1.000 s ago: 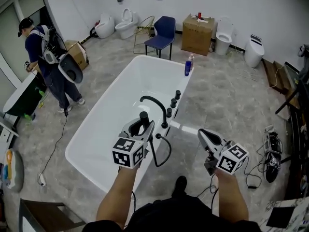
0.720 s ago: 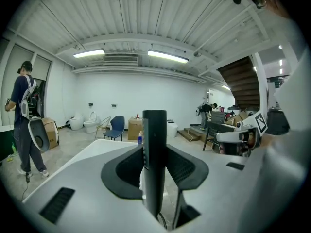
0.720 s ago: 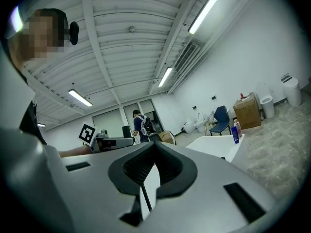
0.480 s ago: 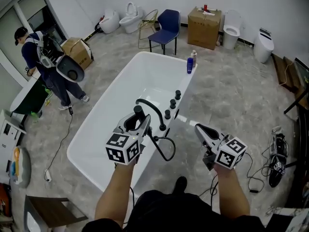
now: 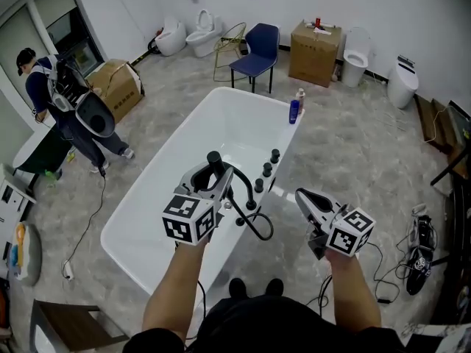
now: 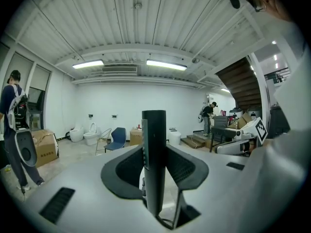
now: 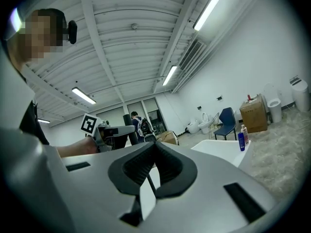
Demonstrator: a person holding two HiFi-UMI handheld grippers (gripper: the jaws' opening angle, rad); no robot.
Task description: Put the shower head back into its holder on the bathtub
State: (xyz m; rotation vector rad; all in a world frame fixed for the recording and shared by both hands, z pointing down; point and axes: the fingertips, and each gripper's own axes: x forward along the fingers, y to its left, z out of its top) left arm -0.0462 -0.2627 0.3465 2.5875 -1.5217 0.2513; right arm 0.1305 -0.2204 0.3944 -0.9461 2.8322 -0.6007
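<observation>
One tub [image 5: 206,131] lay across the middle of the head view, and it sat a shade farther off than a second before, since the person had shifted stance at its near end; two shoes showed there now where one had shown.

The left gripper [image 5: 212,182] had risen a little and moved right, toward the tub's right rim; its jaws stayed clamped on the shower head [image 6: 154,159], which stood upright between them, so the grip had not changed. A second earlier the shower head had been just left of the curved spout [image 5: 246,190]; now it overlapped it in the head view. The right gripper [image 5: 303,197] hung to the right, outside the tub; its jaws were together with nothing between them, as before.

The hose [image 5: 259,230] had followed the lift, and its loop swung right and a little higher, above the near part of the right rim. The black knobs [image 5: 266,169] on that rim had not moved.

By my reading the shower head was being carried toward the fittings and was not yet seated. I could not tell which fitting was the holder, though it was likely among those near the spout; the hose's slack looked enough to let the head reach them.
</observation>
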